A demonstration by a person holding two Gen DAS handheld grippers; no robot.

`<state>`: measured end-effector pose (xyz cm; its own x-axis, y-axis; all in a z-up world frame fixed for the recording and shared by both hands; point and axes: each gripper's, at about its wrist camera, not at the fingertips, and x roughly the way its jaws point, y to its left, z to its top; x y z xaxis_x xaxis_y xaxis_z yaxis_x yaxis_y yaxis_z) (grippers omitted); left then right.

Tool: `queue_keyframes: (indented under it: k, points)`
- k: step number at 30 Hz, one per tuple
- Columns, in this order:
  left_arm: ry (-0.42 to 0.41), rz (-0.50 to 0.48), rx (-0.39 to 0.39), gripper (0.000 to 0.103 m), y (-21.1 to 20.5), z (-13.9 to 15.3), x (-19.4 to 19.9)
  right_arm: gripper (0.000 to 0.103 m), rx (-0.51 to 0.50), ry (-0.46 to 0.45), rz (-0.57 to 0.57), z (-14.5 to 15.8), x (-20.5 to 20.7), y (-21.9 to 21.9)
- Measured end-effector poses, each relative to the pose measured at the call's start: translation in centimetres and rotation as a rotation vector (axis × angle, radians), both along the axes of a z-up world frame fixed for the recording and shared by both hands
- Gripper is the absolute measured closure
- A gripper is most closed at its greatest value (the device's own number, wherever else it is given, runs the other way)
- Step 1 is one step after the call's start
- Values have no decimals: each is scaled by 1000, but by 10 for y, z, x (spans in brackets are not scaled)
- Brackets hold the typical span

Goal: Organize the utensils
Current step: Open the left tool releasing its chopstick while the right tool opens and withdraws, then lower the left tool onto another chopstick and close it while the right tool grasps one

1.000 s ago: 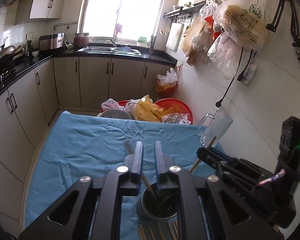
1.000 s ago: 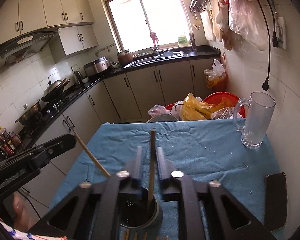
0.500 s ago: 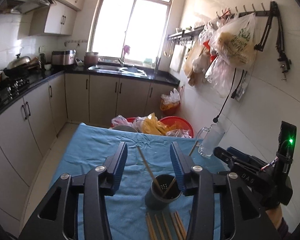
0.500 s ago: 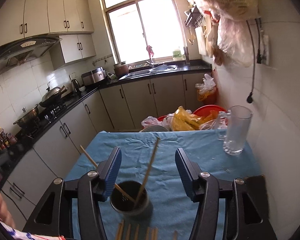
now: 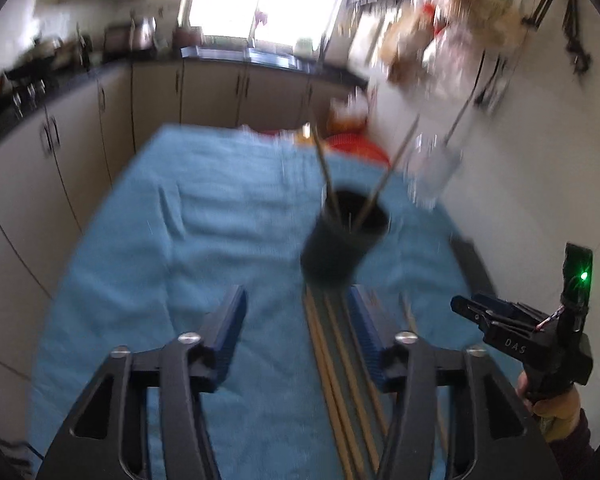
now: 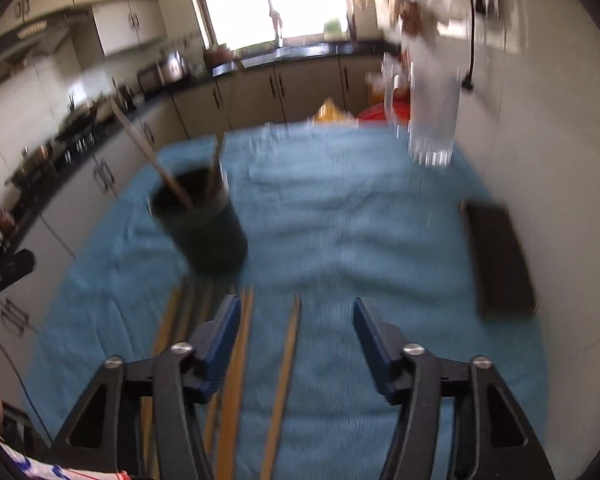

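- Chopsticks (image 5: 342,380) lie loose on the blue cloth (image 5: 180,240), low and centre in my left view, running toward the bottom edge, where they are cut off; motion blur keeps me from counting them.
- Two more chopsticks (image 5: 324,168) stand tilted in the dark round holder (image 5: 340,240), just right of centre in the left view; their tips smear into the bright background.
- My left gripper (image 5: 296,320) is spread wide with nothing between the fingers; its right blue ribbed pad (image 5: 366,328) covers part of the loose sticks.
- My right gripper (image 6: 296,320) is likewise spread and grasping nothing; pale wooden sticks (image 6: 288,364) lie under and between its fingers, with more blurred ones to the lower left.
- In the right view the holder (image 6: 204,224) sits left of centre with two slanted sticks in it.
- A clear glass mug (image 6: 432,120) stands in the upper right, its ribbed base streaked by blur.
- A flat dark rectangle (image 6: 498,260) lies at the cloth's right edge; I cannot tell what it is.
- My right hand (image 5: 556,412) shows only partly at the left view's lower right, behind its black tool.
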<state>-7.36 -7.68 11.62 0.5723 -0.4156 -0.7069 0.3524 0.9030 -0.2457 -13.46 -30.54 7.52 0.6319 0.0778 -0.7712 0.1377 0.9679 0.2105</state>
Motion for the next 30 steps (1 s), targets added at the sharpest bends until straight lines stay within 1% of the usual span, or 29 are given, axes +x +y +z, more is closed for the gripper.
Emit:
queue_keyframes:
  k: [3, 6, 9, 12, 13, 15, 20, 25, 27, 30]
  points:
    - [97, -56, 28, 76, -18, -40, 2, 46, 18, 32, 13, -21, -7, 5]
    - [150, -102, 57, 80, -31, -66, -1, 46, 41, 46, 13, -31, -10, 4]
    - [154, -129, 96, 83, -42, -79, -2, 46, 50, 47, 5, -35, -10, 3]
    - [169, -143, 111, 88, -49, -90, 0, 46, 64, 47, -2, -37, -11, 1]
    - [174, -146, 117, 93, -51, -91, 3, 46, 65, 48, -4, -38, -11, 0]
    - [171, -153, 120, 96, -50, -93, 1, 46, 67, 50, -4, -40, -11, 0]
    - [160, -153, 141, 97, -53, -93, 2, 46, 62, 57, -1, -42, -11, 1]
    - [161, -122, 164, 98, -49, -93, 5, 46, 44, 74, 5, -47, -6, 7]
    - [161, -101, 182, 98, -45, -92, 5, 50, 29, 82, 4, -48, -3, 8]
    - [176, -77, 187, 98, -34, -91, 5, 55, 16, 89, 2, -49, 2, 9]
